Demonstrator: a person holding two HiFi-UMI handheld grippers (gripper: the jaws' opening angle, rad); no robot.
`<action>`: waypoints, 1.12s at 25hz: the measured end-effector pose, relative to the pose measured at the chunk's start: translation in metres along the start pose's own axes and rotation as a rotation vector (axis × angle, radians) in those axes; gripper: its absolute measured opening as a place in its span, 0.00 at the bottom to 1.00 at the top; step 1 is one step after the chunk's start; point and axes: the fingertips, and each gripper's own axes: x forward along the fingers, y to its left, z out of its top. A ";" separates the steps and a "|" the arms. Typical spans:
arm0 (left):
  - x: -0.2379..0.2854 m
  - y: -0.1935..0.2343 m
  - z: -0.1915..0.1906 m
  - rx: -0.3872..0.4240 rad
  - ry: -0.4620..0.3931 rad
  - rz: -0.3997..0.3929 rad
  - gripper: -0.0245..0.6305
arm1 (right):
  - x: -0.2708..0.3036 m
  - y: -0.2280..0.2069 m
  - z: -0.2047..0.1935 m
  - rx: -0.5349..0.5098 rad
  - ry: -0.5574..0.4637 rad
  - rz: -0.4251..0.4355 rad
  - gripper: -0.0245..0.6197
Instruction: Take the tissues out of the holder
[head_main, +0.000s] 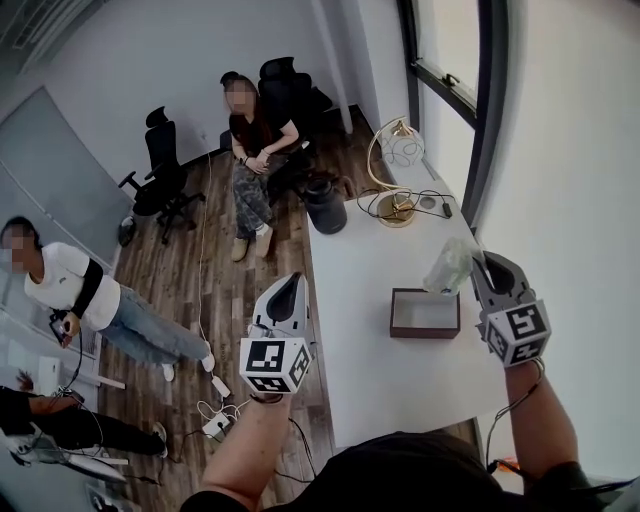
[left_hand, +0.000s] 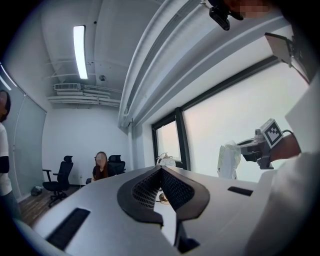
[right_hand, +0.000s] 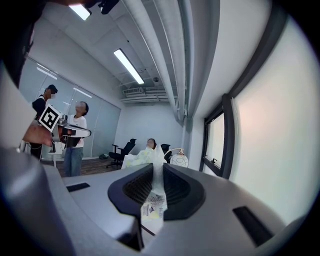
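A dark brown open-topped holder (head_main: 425, 313) sits on the white table (head_main: 370, 380). Just above and beyond it hangs a soft plastic-wrapped tissue pack (head_main: 450, 265), lifted clear of the holder, with my right gripper (head_main: 479, 262) shut on its edge. In the right gripper view the pack (right_hand: 144, 158) sticks out past the closed jaws (right_hand: 157, 169), its printed label between the pads. My left gripper (head_main: 287, 296) is shut on nothing, held in the air at the table's left edge. From the left gripper view (left_hand: 161, 171) the pack (left_hand: 229, 160) shows to the right.
A gold wire lamp (head_main: 396, 172) with cables stands at the table's far end, and a black bin (head_main: 325, 205) is on the floor beside it. People sit and stand at the left, near office chairs (head_main: 160, 175). A power strip (head_main: 216, 424) lies on the wooden floor.
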 end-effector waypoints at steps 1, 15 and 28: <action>0.002 0.000 -0.003 -0.003 0.005 -0.001 0.04 | 0.001 -0.001 -0.003 -0.001 0.009 0.000 0.11; 0.018 0.003 -0.023 -0.014 0.027 -0.008 0.04 | 0.011 -0.008 -0.021 0.004 0.031 -0.016 0.11; 0.027 0.004 -0.027 -0.015 0.036 -0.003 0.04 | 0.017 -0.012 -0.033 0.008 0.048 -0.007 0.11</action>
